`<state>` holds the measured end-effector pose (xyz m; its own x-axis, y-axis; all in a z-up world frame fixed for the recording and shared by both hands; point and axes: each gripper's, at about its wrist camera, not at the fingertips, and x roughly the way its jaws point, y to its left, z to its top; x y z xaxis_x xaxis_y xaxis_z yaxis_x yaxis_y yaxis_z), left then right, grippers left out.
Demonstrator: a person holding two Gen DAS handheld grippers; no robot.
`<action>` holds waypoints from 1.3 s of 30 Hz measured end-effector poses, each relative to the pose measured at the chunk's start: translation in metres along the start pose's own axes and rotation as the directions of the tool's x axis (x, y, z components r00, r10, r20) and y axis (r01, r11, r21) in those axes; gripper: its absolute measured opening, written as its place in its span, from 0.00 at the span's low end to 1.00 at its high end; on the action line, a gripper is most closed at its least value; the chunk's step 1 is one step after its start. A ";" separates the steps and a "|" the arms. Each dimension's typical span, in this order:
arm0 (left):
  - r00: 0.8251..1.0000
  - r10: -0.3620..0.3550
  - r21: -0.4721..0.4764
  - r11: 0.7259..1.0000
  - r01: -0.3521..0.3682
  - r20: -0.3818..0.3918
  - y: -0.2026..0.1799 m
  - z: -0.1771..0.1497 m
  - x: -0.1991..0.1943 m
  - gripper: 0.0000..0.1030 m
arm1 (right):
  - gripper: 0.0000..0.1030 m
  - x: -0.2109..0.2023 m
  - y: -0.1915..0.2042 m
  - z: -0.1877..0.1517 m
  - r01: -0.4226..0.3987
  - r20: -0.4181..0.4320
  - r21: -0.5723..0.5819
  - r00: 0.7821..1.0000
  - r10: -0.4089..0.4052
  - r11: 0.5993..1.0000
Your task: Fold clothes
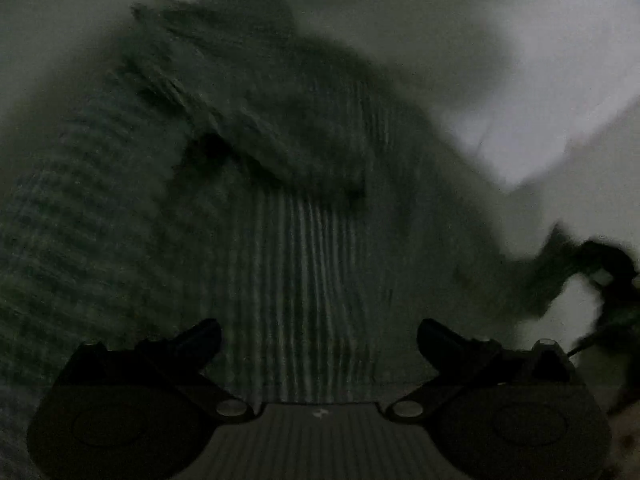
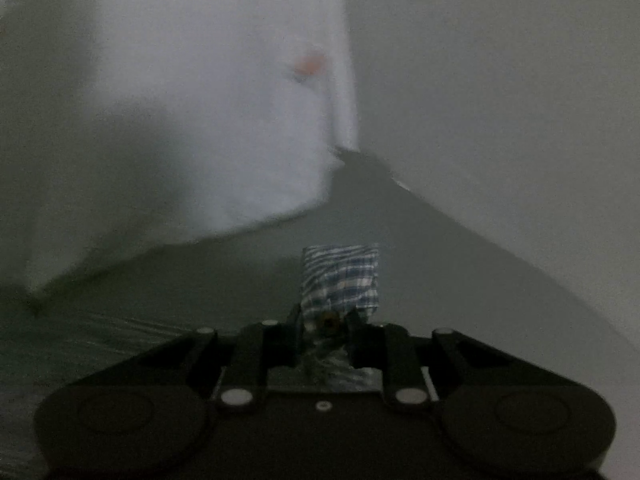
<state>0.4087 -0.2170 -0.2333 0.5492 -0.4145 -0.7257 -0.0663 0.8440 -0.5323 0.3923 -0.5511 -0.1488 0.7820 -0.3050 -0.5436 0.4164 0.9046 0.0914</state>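
A checked, striped garment (image 1: 304,240) fills the dim, blurred left wrist view, with a folded edge across its middle. My left gripper (image 1: 320,340) is open, its fingers spread wide just above the cloth. My right gripper (image 2: 322,320) is shut on a corner of the blue and white checked garment (image 2: 340,276), which sticks up between the fingers. The right gripper also shows at the right edge of the left wrist view (image 1: 604,272), holding the cloth's edge.
A white cloth-covered block (image 2: 200,120) stands to the left of the right gripper. A pale wall (image 2: 500,100) runs on the right. A dark striped surface (image 2: 80,340) lies below.
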 end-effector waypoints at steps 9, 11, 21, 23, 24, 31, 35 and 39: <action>0.969 -0.056 0.067 0.997 0.041 0.239 0.149 0.073 -0.154 1.00 | 0.20 -0.124 0.310 -0.016 -0.342 0.086 -0.177 0.929 0.361 0.923; 0.963 0.002 0.007 1.000 -0.004 0.268 0.196 0.080 -0.186 1.00 | 0.23 -0.144 0.387 -0.036 -0.449 0.040 -0.214 0.883 0.467 0.867; 0.962 0.170 -0.200 0.972 -0.127 0.214 0.311 0.064 -0.232 1.00 | 0.64 -0.166 0.480 -0.130 -0.526 -0.213 -0.380 0.850 0.481 0.761; 0.972 0.148 -0.175 0.978 -0.116 0.181 0.306 0.060 -0.225 1.00 | 0.64 -0.164 0.440 -0.138 -0.461 -0.219 -0.372 0.887 0.407 0.806; 0.977 0.137 -0.161 0.981 -0.110 0.164 0.303 0.058 -0.221 1.00 | 0.64 -0.160 0.414 -0.141 -0.412 -0.218 -0.378 0.910 0.353 0.829; 0.999 -0.003 0.038 0.999 0.001 0.050 0.217 0.036 -0.182 1.00 | 0.65 -0.166 0.192 -0.159 -0.058 -0.236 -0.359 0.971 -0.030 0.931; 1.000 -0.021 0.144 0.989 0.022 -0.012 0.168 0.013 -0.156 1.00 | 0.73 -0.177 0.080 -0.166 0.080 -0.233 -0.290 0.961 -0.151 0.954; 0.999 0.020 0.205 0.979 -0.010 -0.047 0.136 -0.022 -0.143 1.00 | 0.77 -0.174 0.011 -0.181 0.064 -0.265 -0.233 0.956 -0.127 0.970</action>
<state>0.3026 -0.0501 -0.2116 0.5081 -0.4129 -0.7559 0.1002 0.9000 -0.4243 0.1761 -0.4343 -0.2044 0.5714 -0.3274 -0.7525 0.3464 0.9275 -0.1405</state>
